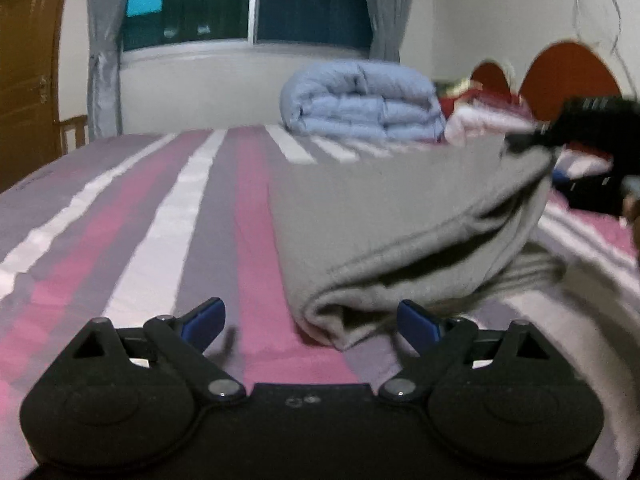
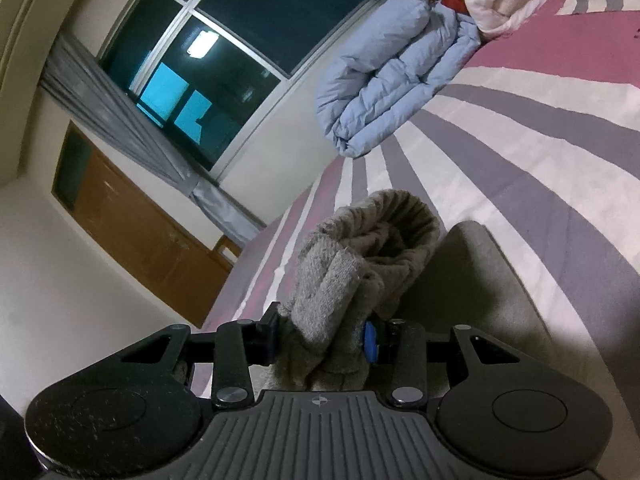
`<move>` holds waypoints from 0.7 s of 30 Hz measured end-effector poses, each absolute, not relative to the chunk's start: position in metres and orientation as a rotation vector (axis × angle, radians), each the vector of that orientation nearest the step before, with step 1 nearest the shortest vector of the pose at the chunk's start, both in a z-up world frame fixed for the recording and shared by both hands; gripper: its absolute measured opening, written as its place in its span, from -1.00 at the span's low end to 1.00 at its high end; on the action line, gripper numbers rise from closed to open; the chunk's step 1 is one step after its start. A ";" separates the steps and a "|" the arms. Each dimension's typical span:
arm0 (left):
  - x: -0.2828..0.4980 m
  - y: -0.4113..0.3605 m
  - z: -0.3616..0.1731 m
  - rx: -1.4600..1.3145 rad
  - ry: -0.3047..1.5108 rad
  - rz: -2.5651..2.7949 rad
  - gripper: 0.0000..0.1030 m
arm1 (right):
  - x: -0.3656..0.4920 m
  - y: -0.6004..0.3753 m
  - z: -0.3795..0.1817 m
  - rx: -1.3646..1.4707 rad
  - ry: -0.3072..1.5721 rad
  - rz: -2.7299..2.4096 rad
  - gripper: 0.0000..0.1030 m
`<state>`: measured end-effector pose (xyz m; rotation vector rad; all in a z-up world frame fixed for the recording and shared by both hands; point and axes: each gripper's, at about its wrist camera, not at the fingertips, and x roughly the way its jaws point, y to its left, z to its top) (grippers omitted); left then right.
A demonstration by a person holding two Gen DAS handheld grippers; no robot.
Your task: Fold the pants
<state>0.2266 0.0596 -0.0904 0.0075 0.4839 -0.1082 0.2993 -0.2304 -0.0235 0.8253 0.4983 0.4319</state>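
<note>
Grey pants, one pair; right tool pinching bunched end; left tool spread, empty; one blue duvet.

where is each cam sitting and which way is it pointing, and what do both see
Left wrist: sits on the left gripper, looking forward across the striped bed toward the window; its own blue-tipped fingers stand open, and the right gripper shows at far right, lifting the grey pants.
Right wrist: sits on the right gripper, rolled steeply, looking toward the same window; its fingers are clamped on a bunched end of the pants.
Shared: pants, bed, window, folded blue duvet.
</note>
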 end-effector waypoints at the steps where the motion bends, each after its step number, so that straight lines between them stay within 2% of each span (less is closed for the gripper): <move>1: 0.230 0.059 -0.093 0.007 0.501 -0.097 0.64 | 0.299 -0.231 -0.023 0.827 0.497 0.432 -0.23; 2: 0.232 0.061 -0.095 0.001 0.513 -0.082 0.54 | 0.301 -0.233 -0.023 0.830 0.498 0.432 -0.23; 21: 0.244 0.074 -0.089 -0.089 0.477 -0.029 0.52 | 0.305 -0.238 -0.033 0.829 0.516 0.425 -0.22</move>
